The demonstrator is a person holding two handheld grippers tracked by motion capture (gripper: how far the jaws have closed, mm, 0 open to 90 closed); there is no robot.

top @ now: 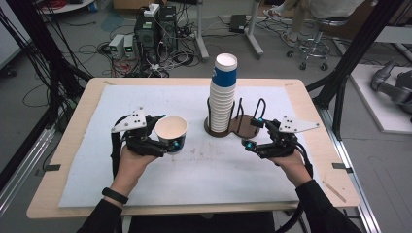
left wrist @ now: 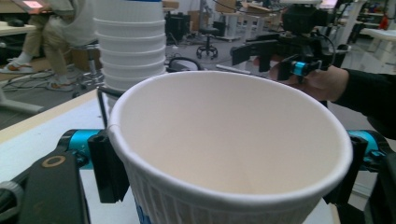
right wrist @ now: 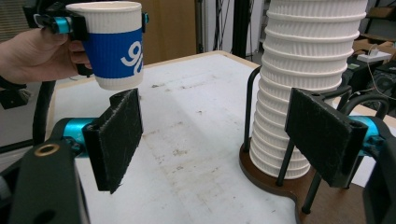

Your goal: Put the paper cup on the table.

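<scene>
While gripped, the paper cup (top: 171, 132) shows ribbed white-and-blue walls.

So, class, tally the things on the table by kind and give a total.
Single white-and-blue ribbed paper cup, held in the left tool: 1
Tall stack of ribbed paper cups: 1
Dark wooden wire-post cup holder: 1
Handheld tools, including the right tool: 2
Total: 5

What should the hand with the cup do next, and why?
Probably carry the cup over to the empty side of the holder and lower it there: the left gripper grips it just under the rim, lifted off the table, while the right gripper waits open beside the stack.
</scene>
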